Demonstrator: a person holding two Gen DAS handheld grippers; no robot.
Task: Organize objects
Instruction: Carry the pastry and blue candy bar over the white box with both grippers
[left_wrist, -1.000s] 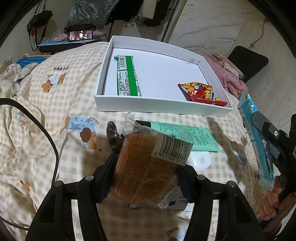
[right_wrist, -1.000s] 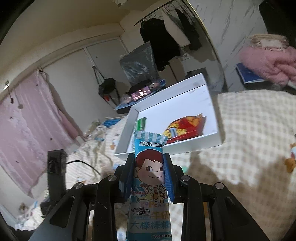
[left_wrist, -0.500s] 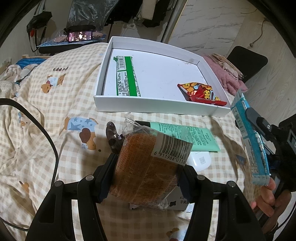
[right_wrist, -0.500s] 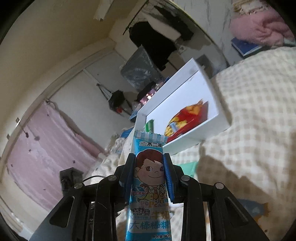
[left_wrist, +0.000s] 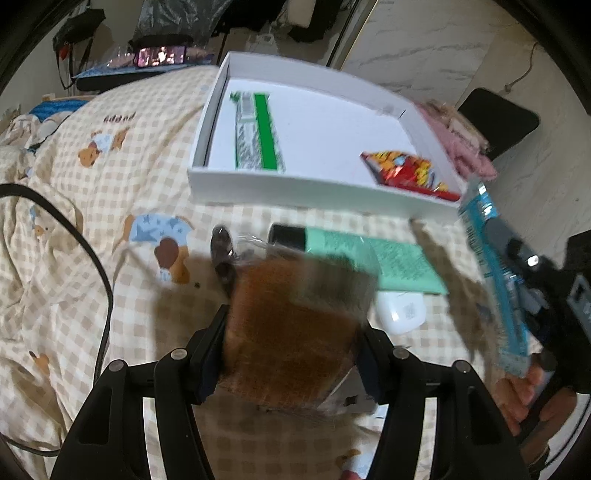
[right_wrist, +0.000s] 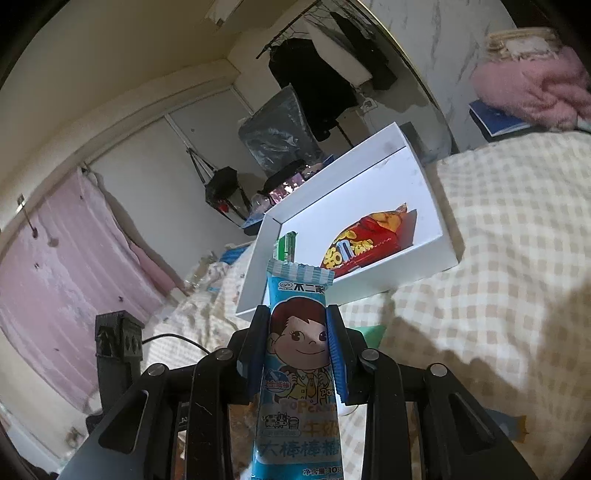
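A brown bread in clear wrap sits between the pads of my left gripper, which is shut on it above the checked bedspread. My right gripper is shut on a long blue candy packet with a cartoon face; the same candy packet shows at the right of the left wrist view, held up beside a hand. Ahead lies a white tray holding a green packet and a red snack bag. In the right wrist view the white tray is just beyond the candy.
A mint-green tube with a black cap, a small white device and a dark hair clip lie on the bedspread before the tray. A black cable crosses at the left. Pink blankets are piled at the far right.
The right gripper with the blue candy packet has moved leftward in the left wrist view, closer to the tray's near right corner. The left gripper keeps its hold on the bread; the picture has blurred.
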